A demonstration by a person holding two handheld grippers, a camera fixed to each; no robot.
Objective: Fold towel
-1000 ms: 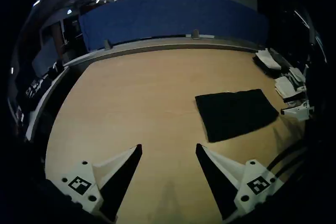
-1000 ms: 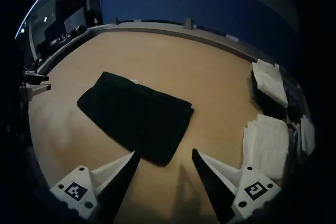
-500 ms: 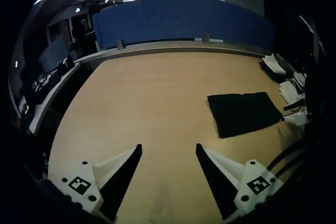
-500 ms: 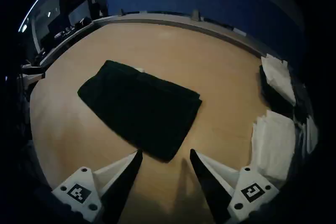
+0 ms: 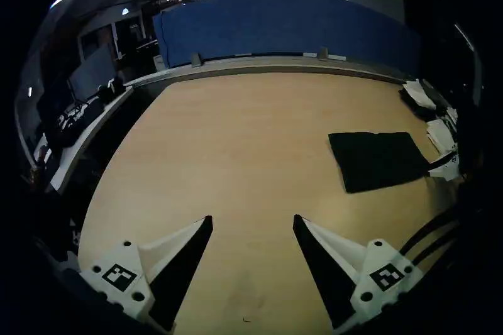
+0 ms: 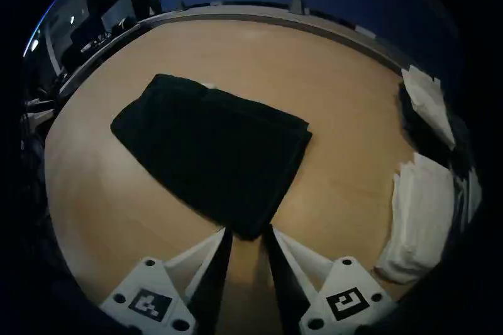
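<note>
A wooden table (image 5: 239,140) backed by a blue partition (image 5: 283,24) is recorded. 1 dark towel (image 6: 207,146) is laid flat on it, near stacked white cloths (image 6: 421,209). The left gripper (image 5: 253,222) is held over bare wood, fingers spread, well apart from the towel. The right gripper (image 6: 247,233) is set with its 2 fingers close about the towel's near corner; whether it is pinched cannot be told. The towel is judged soft, light and limp, best taken at its corners.
</note>
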